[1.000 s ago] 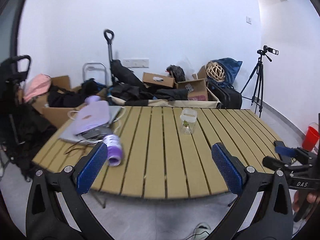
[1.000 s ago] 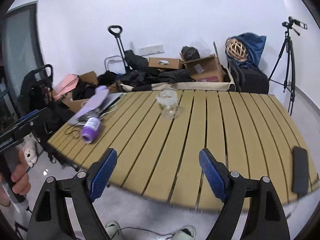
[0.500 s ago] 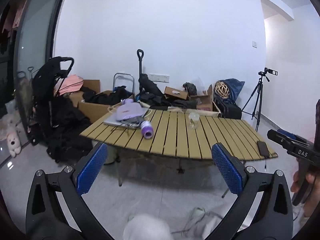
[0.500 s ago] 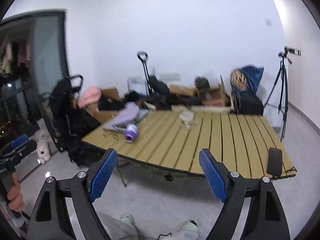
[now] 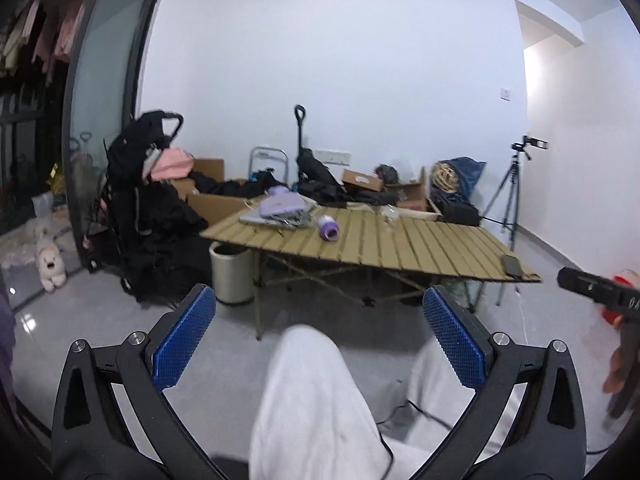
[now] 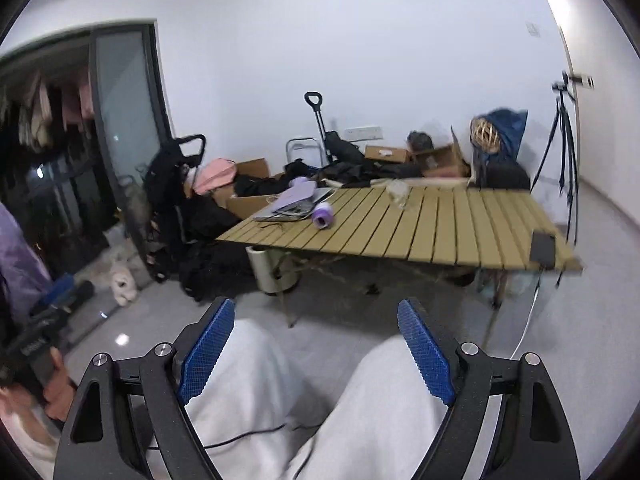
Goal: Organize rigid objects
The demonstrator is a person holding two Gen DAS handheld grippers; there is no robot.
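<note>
A slatted wooden table (image 5: 420, 248) (image 6: 440, 224) stands well ahead of me across grey floor. On it lie a purple cup on its side (image 5: 328, 227) (image 6: 322, 214), a clear glass (image 5: 389, 213) (image 6: 397, 194), a black phone (image 5: 512, 265) (image 6: 542, 245) near the right edge, and a laptop with a lilac pouch (image 5: 280, 208) (image 6: 296, 197) at the left. My left gripper (image 5: 318, 336) is open and empty, far from the table. My right gripper (image 6: 316, 344) is open and empty too, above the person's grey-trousered legs (image 6: 256, 380).
A white bin (image 5: 230, 276) stands under the table's left end. A black stroller (image 5: 136, 200), cardboard boxes and dark bags (image 5: 320, 184) crowd the back wall. A tripod (image 5: 508, 196) stands at the right. A plush toy (image 5: 50, 264) lies on the floor by the glass door.
Both grippers have pulled far back from the table and lowered; the table went from filling the views to a distant object, and the person's legs now show between the fingers.
</note>
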